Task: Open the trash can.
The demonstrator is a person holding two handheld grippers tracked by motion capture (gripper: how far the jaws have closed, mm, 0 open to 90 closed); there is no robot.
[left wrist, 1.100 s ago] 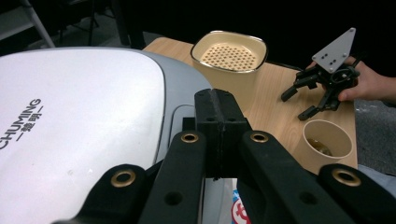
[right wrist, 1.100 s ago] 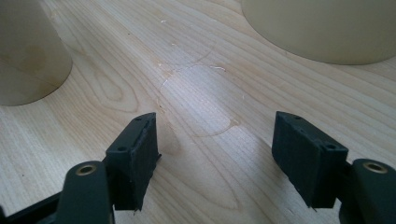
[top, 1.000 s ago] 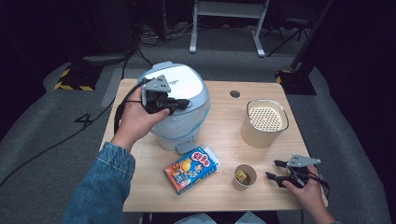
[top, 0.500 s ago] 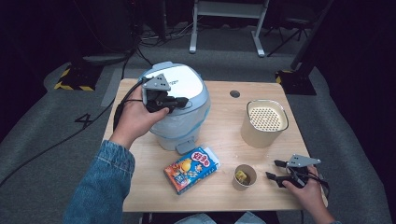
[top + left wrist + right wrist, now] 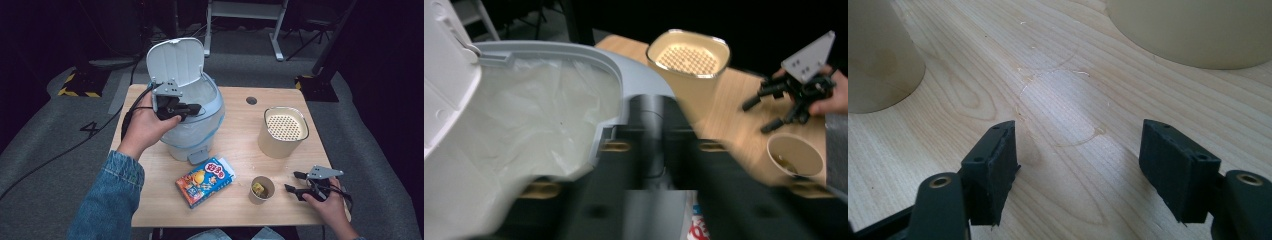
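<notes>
Bin [image 5: 192, 131], pale blue-grey and lined with a clear bag, stands at ten o'clock on the tabletop [image 5: 240, 130], its lid [image 5: 176, 61] raised upright. My left tongs [image 5: 192, 108] rest at its front rim; whether they are apart or together I cannot tell. The left gripper view adds the bag's inside. My right tongs [image 5: 1078, 165], jaws apart, lie at five o'clock beside the paper cup [image 5: 262, 189]; their own view shows bare wood between them.
</notes>
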